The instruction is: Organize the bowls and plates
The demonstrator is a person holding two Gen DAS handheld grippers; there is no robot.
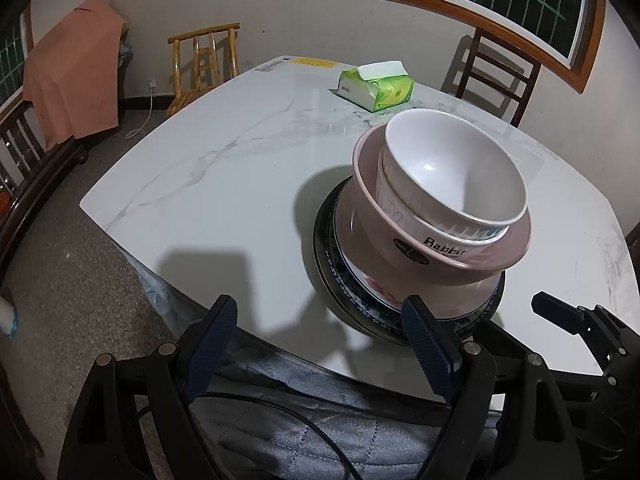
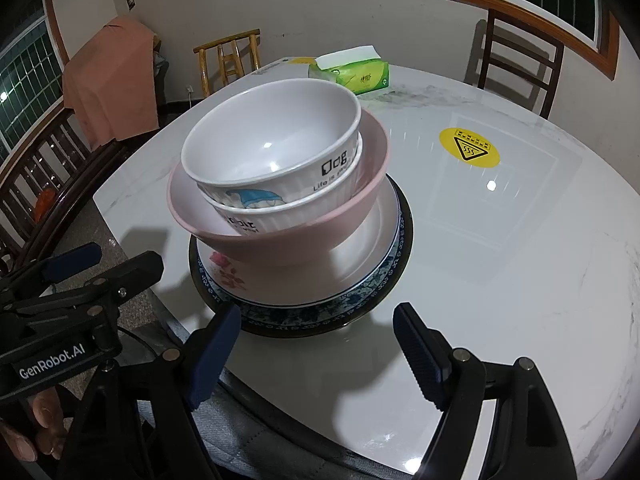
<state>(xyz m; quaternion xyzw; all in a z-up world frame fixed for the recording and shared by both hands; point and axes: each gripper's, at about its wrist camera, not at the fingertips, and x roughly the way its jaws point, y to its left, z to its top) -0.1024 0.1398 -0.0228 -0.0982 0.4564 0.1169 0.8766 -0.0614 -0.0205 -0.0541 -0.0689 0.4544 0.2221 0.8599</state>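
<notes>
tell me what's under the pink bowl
The pink bowl sits on a white plate with a pink flower, which lies on a blue-patterned plate with a dark rim beneath it. Whether more plates lie between is covered.

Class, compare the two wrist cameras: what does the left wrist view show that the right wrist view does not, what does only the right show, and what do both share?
Only the left wrist view shows the "Rabbit" lettering on the lower white bowl. Only the right wrist view shows the yellow warning sticker on the table and the "Dog" lettering on the top white bowl. Both show the stack: plates, pink bowl and two nested white bowls, plus the green tissue pack.
</notes>
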